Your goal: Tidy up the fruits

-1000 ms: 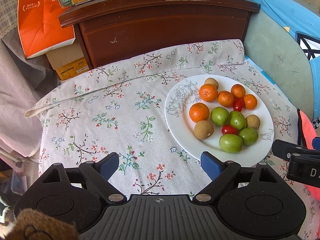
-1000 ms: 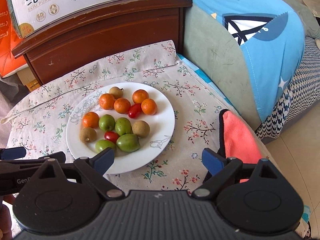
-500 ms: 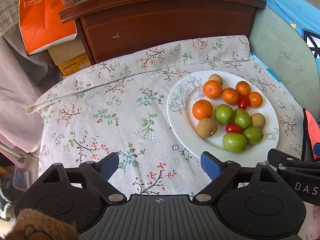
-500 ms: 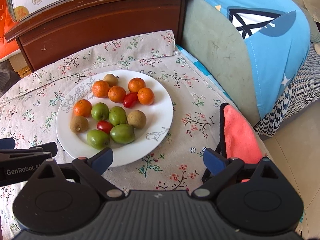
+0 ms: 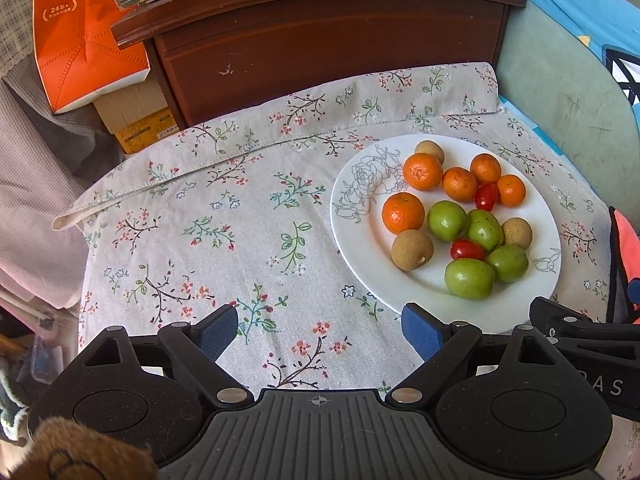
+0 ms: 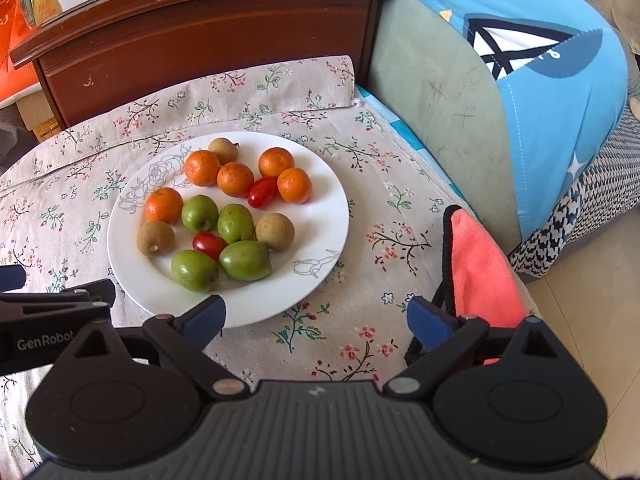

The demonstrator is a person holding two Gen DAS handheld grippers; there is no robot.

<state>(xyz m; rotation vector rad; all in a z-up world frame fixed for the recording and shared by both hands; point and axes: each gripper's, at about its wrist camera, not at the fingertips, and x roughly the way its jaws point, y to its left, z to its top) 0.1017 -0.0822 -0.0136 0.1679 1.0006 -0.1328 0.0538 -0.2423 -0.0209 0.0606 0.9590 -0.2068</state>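
- From the left wrist view, the left gripper [image 5: 318, 326] hangs above the floral cloth [image 5: 224, 220], blue pads spread wide and holding nothing.
- Off to its right sits the white plate [image 5: 360, 196], loaded with fruit: five oranges, the nearest [image 5: 403, 213] at the plate's left side; four green fruits, the front one [image 5: 469, 279] closest to the rim; three brown round fruits, the biggest [image 5: 412, 249] touching that nearest orange; two red cherry tomatoes, one [image 5: 467, 249] tucked among the greens.
- At the right edge, part of the right gripper's black body pokes in just beside the plate.
- Over on the right wrist view, the right gripper [image 6: 314, 318] is also spread apart and empty, its left pad over the plate's [image 6: 320, 216] near rim.
- Same count here: five oranges, four greens, three browns, two tomatoes, all on the plate.
- One pink towel [image 6: 482, 268] lies at the cloth's right edge, well apart from the plate.
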